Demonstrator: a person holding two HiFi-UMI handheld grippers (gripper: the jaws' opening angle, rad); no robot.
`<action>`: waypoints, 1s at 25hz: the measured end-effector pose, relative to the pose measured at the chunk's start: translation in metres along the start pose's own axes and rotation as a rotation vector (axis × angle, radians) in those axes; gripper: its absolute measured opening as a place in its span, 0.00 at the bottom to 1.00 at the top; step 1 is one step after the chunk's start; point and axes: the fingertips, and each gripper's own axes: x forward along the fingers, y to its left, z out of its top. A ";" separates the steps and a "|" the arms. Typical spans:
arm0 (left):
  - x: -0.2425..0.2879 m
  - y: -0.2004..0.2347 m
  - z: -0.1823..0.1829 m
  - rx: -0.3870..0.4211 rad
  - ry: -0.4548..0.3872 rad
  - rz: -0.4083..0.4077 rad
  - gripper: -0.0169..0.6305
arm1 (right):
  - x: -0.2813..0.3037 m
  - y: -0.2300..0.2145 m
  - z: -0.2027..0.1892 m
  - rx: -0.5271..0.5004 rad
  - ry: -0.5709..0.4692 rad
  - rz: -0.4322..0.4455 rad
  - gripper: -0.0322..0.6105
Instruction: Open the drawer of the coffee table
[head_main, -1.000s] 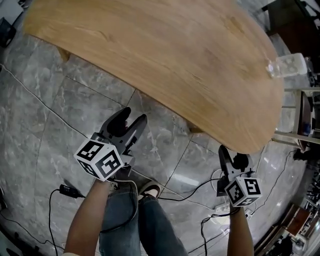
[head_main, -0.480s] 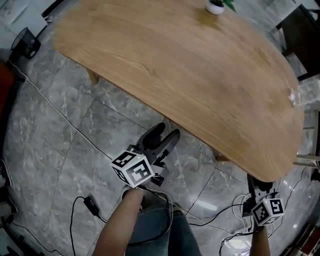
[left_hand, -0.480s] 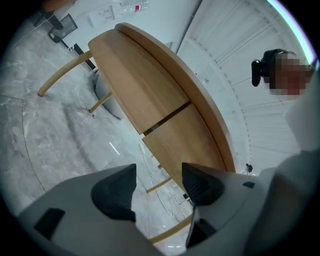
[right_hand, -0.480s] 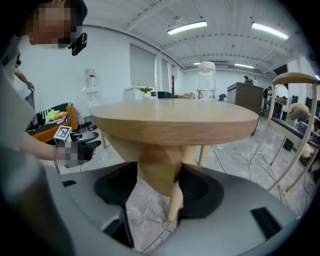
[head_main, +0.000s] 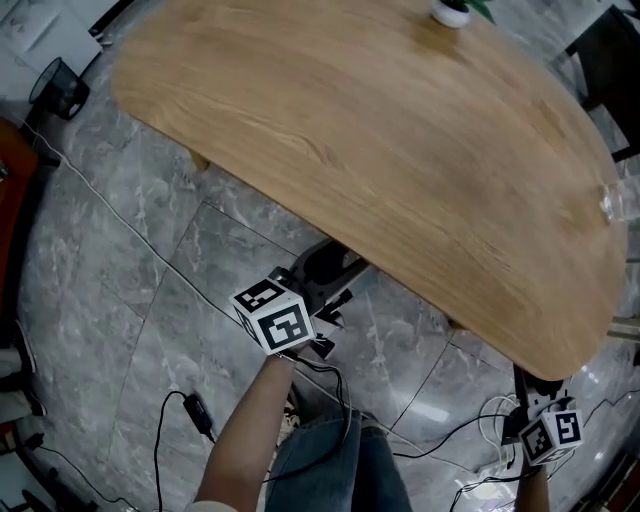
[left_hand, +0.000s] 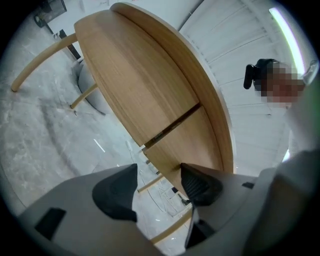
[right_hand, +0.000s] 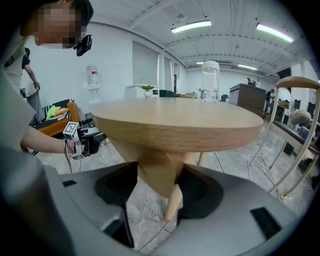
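Underfoot, floor (head_main: 110, 300): grey marble tile.

Coffee table (head_main: 400, 150): oval wooden tabletop, largely bare.

Drawer (left_hand: 187, 145): beneath the tabletop's near long edge, shut. I take it for the panel beside the dark seam.

My left claw (head_main: 328, 268): released and empty, tips tucked under that near edge, one pad close by the panel's lower lip.

My right claw (right_hand: 157, 180): at the tabletop's right end, jaws just narrowed a little yet released. The table's underbody and a leg show between them, ungripped as far as I can tell.

Jar (right_hand: 210, 82): clear, at the right end.

Potted plant (head_main: 450, 12): small, at the far edge.

Handling note: set the left pads over the panel's lower lip, clench firmly, then draw straight toward me and level, not upward. The right claw could steady the table's end against sliding.
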 end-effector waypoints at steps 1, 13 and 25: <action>0.001 -0.002 -0.002 -0.001 0.014 -0.022 0.43 | -0.001 0.000 -0.001 0.003 0.004 -0.004 0.46; 0.004 -0.007 0.005 0.142 0.172 -0.104 0.34 | 0.006 0.002 0.000 0.008 0.028 -0.026 0.46; -0.011 -0.009 -0.002 0.169 0.239 -0.094 0.22 | -0.003 0.009 -0.003 -0.029 0.044 -0.017 0.45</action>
